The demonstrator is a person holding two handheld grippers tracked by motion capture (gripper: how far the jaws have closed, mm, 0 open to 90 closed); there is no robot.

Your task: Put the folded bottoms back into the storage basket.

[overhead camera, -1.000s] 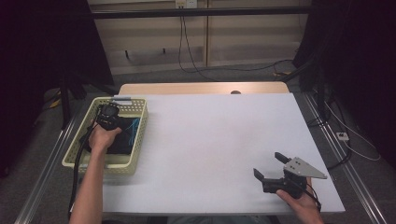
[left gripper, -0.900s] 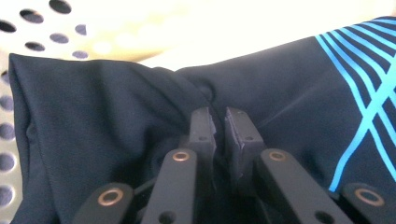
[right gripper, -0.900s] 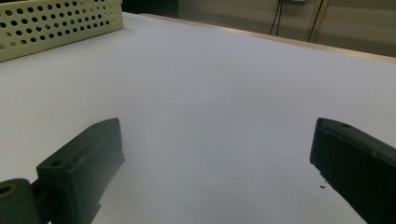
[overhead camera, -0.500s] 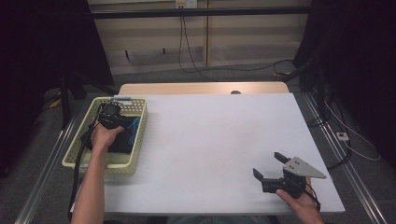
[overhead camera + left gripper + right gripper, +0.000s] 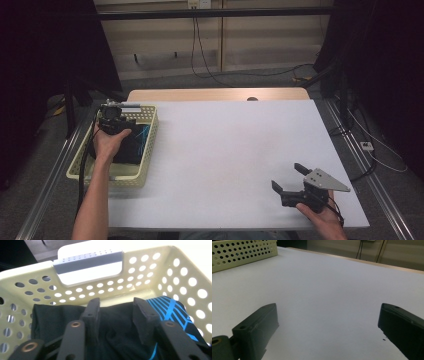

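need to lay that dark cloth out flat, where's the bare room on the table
The white table is bare from the yellow basket on its left edge across to the right gripper at the near right corner. The basket is crowded: the dark garment covers its floor, and the left gripper stands open over it.

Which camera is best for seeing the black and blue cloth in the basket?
The left gripper view: the cloth lies close up under the left gripper, its blue stripes sharp. The high view shows it small and partly hidden by the hand, inside the basket. The right gripper view catches just the basket's wall.
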